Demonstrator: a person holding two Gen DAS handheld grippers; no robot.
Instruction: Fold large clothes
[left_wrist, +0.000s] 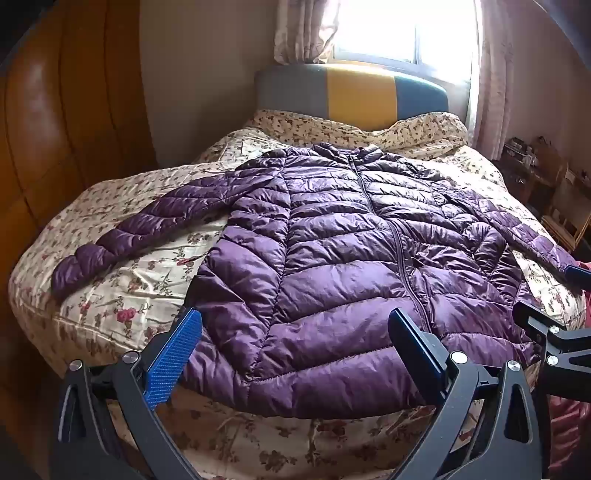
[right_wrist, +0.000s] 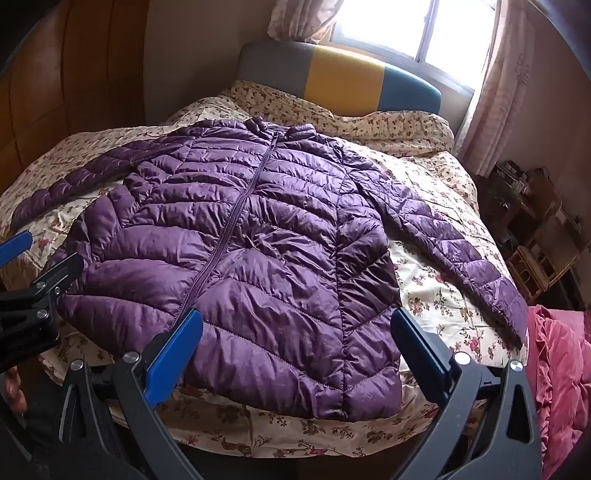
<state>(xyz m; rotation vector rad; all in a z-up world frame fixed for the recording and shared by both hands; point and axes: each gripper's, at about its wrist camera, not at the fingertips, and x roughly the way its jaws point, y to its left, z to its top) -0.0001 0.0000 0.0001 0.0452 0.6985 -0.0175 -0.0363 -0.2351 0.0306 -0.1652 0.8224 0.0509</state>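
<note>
Both claws, left gripper (left_wrist: 295, 332) & right gripper (right_wrist: 299, 332), gaped empty above the jacket (left_wrist: 332, 240) hem; folding unstarted, next prob. grab sleeves.

jackets: 1 purple jacket (left_wrist: 332, 251); sleeves: 2; grippers: 2, left gripper (left_wrist: 295, 354), right gripper (right_wrist: 299, 350); beds: 1 bed (left_wrist: 122, 280)

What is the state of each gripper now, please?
Left gripper: open, holding nothing, above the hem of the purple jacket.
Right gripper: open, holding nothing, also above the hem.
</note>
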